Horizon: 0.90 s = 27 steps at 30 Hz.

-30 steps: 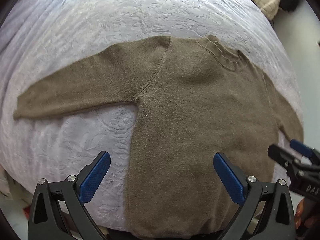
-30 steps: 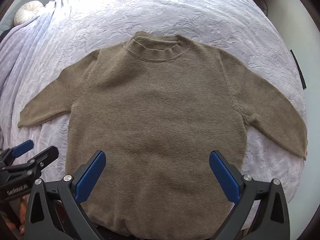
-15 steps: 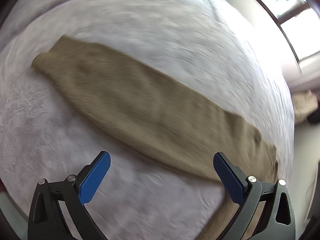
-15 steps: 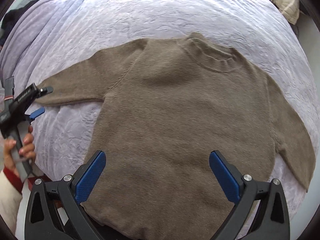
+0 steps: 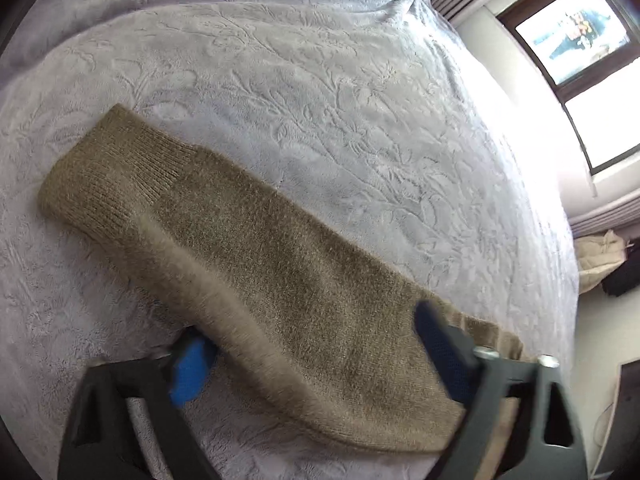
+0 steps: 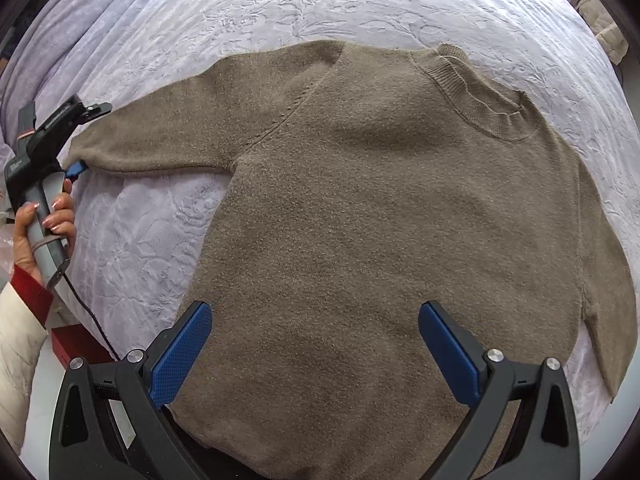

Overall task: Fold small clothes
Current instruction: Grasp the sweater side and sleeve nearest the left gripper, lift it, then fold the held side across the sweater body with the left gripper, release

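Observation:
A brown knit sweater [image 6: 380,220] lies flat, front up, on a pale lilac bedspread [image 6: 320,4], sleeves spread. In the left wrist view its left sleeve [image 5: 260,256] runs from the ribbed cuff [image 5: 108,172] at upper left down between my left gripper's [image 5: 316,356] fingers, which stand open astride it, low at the cloth. The right wrist view shows that left gripper [image 6: 76,140] at the sleeve end. My right gripper [image 6: 316,344] is open and empty, hovering over the sweater's lower body near the hem.
The embossed bedspread [image 5: 320,80] covers the whole bed. A window [image 5: 580,32] and a beige bundle [image 5: 600,256] on the floor lie past the bed's far side. A red box [image 6: 76,344] sits beside the bed below the left hand.
My left gripper swung left from the sweater's hem to the left sleeve and dropped down over it. My right gripper's view shifted left, still over the lower body.

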Motion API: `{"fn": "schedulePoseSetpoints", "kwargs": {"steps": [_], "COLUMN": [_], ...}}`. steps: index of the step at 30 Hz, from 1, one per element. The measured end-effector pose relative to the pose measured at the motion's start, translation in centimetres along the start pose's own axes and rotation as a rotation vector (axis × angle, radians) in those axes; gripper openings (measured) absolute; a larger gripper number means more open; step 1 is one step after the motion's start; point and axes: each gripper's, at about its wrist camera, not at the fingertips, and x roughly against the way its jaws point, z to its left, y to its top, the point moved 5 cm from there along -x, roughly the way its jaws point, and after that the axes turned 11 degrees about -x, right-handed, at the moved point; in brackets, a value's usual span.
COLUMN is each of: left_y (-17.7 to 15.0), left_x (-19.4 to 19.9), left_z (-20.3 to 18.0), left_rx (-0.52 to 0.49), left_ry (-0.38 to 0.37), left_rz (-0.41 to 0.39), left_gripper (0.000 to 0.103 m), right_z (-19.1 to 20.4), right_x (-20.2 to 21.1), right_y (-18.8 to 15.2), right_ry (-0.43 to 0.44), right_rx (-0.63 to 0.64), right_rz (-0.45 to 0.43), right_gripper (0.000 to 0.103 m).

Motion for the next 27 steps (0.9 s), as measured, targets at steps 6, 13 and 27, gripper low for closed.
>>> {"fn": "schedulePoseSetpoints", "kwargs": {"steps": [6, 13, 27], "left_y": [-0.8, 0.3, -7.3], "left_x": [-1.0, 4.8, 6.0], "left_z": [0.0, -6.7, -33.4], "left_rx": [0.014, -0.131, -0.638], "left_ry": [0.051, -0.125, -0.371], "left_rz": [0.032, -0.106, -0.041], "left_gripper": [0.011, 0.01, 0.01], "right_z": [-0.2, -2.6, -11.0], "right_x": [0.0, 0.0, 2.9], "right_y": [0.0, -0.6, -2.6], "right_ry": [0.021, 0.034, 0.065], "right_rx": [-0.012, -0.083, -0.276], "right_rz": [-0.001, 0.005, -0.075], "right_gripper": [0.103, 0.103, 0.103]}}
